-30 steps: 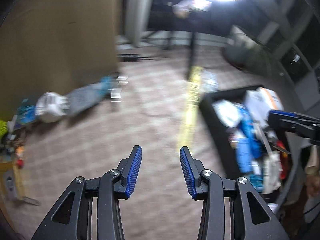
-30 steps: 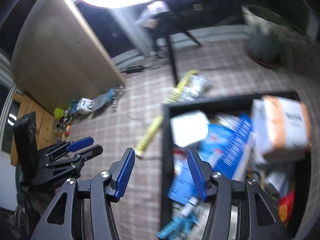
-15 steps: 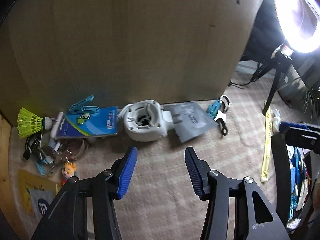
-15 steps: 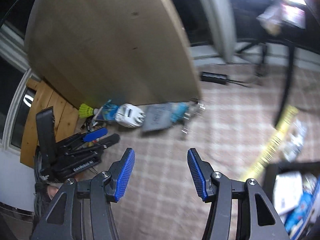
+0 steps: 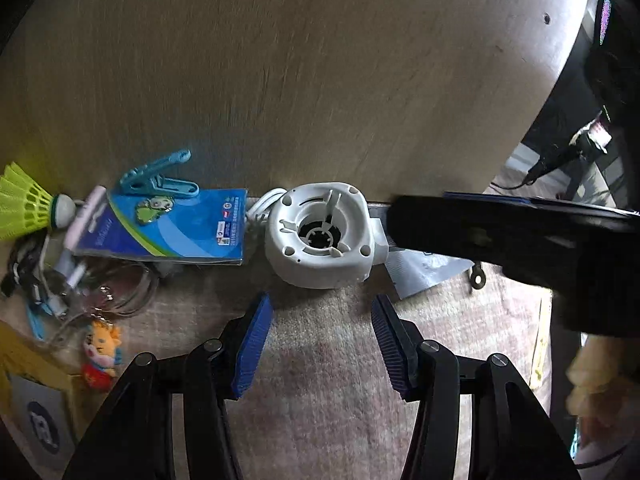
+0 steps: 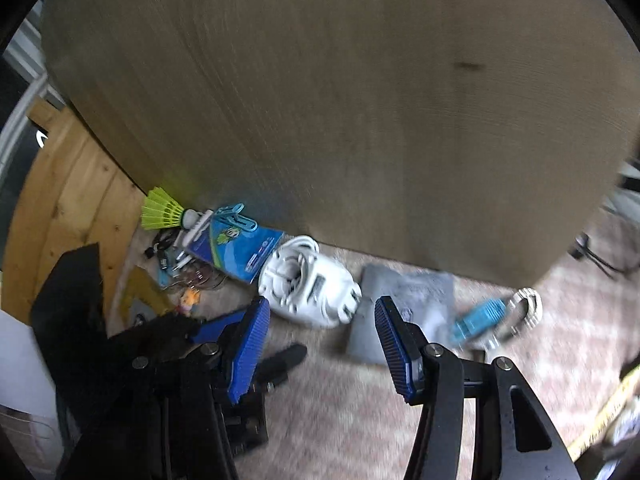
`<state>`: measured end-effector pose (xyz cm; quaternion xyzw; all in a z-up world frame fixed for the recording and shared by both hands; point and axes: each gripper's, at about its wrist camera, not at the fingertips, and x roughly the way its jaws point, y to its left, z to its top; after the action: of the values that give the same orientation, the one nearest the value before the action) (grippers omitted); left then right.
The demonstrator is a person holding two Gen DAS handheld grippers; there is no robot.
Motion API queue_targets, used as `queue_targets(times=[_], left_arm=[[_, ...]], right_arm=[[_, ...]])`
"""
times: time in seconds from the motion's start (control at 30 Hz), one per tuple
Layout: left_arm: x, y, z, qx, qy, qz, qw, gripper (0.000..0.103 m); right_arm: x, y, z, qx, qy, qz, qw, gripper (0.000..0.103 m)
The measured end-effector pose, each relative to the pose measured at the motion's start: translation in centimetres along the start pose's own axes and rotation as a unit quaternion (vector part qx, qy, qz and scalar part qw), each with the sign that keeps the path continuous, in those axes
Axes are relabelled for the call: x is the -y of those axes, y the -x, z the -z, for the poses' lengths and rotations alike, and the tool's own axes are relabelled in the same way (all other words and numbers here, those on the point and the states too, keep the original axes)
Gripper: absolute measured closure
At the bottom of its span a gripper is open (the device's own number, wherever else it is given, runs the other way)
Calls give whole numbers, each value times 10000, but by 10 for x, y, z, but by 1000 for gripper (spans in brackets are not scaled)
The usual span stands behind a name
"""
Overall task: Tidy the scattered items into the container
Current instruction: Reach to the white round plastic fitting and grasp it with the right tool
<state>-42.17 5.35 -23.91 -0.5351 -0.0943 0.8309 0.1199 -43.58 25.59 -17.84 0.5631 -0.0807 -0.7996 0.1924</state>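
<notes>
Both claws have swung from the container to the floor clutter; left claw [image 5: 320,336], just been opening, hangs empty before the white cable reel [image 5: 320,236]; right claw [image 6: 320,344] half open, empty.

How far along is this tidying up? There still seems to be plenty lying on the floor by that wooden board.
Nothing is in hand: the left gripper and right gripper both hang with open, empty jaws. The container is out of view, so what is done cannot be judged. Left on the carpet: the white plastic housing, blue card, shuttlecock, grey pouch and blue keyring clip.
</notes>
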Motion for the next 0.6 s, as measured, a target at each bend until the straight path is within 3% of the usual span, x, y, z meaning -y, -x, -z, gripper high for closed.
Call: queue_targets(times=[0.27, 0.6], left_arm=[[-9, -15, -3, 101, 308, 225, 9992, 47], [-10, -20, 11, 198, 692, 606, 9956, 48]], right_arm=[[1, -40, -14, -346, 13, 113, 9993, 52], [22, -51, 1, -474, -513, -418, 9967, 57]])
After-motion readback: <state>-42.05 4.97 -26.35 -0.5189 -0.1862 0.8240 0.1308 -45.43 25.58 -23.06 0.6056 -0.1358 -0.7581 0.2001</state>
